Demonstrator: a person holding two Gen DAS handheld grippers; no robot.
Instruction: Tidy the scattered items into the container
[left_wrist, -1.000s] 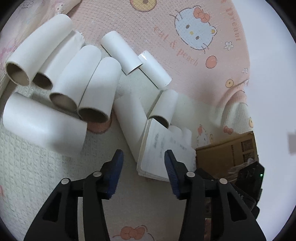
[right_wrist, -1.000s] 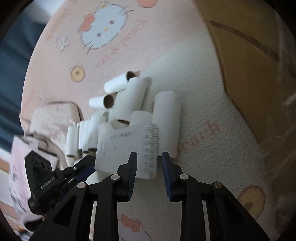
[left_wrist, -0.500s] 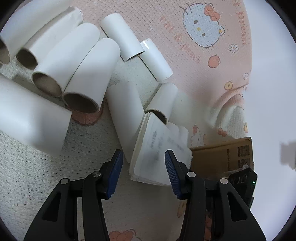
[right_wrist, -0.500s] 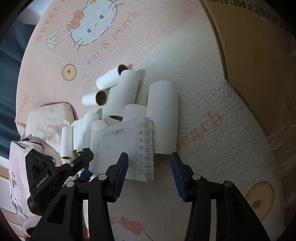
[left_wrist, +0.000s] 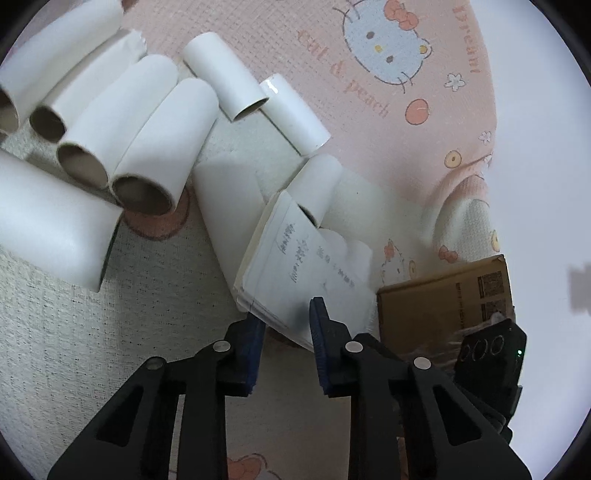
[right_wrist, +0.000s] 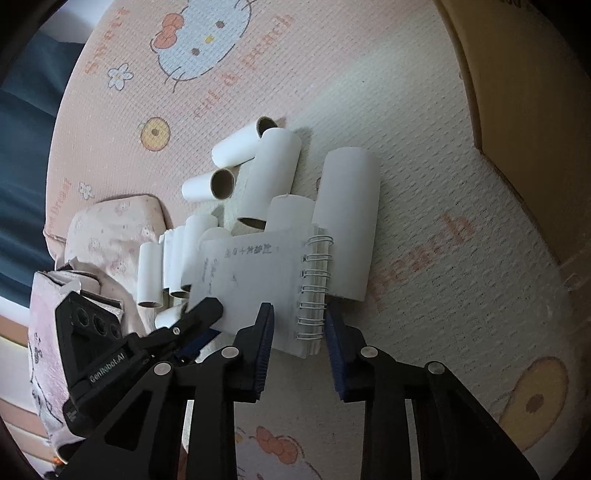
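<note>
A white spiral notepad (left_wrist: 295, 266) with handwriting lies propped on several white cardboard tubes (left_wrist: 155, 147) on a pink and white mat. My left gripper (left_wrist: 286, 328) has closed its blue pads around the notepad's near edge. In the right wrist view the notepad (right_wrist: 258, 273) shows its wire spiral (right_wrist: 314, 288). My right gripper (right_wrist: 299, 328) is open and straddles the spiral corner. The left gripper (right_wrist: 199, 314) shows there at the pad's left edge. The cardboard box (right_wrist: 517, 74) stands at the upper right.
The cardboard box also shows in the left wrist view (left_wrist: 443, 306), at the right. A large tube (right_wrist: 347, 225) lies beside the notepad's spiral. A pink patterned pouch (right_wrist: 110, 236) and a torn pink packet (right_wrist: 44, 332) lie at the left.
My left gripper has narrowed onto the notepad's edge. My right gripper opened from nearly shut and moved in around the spiral corner.
</note>
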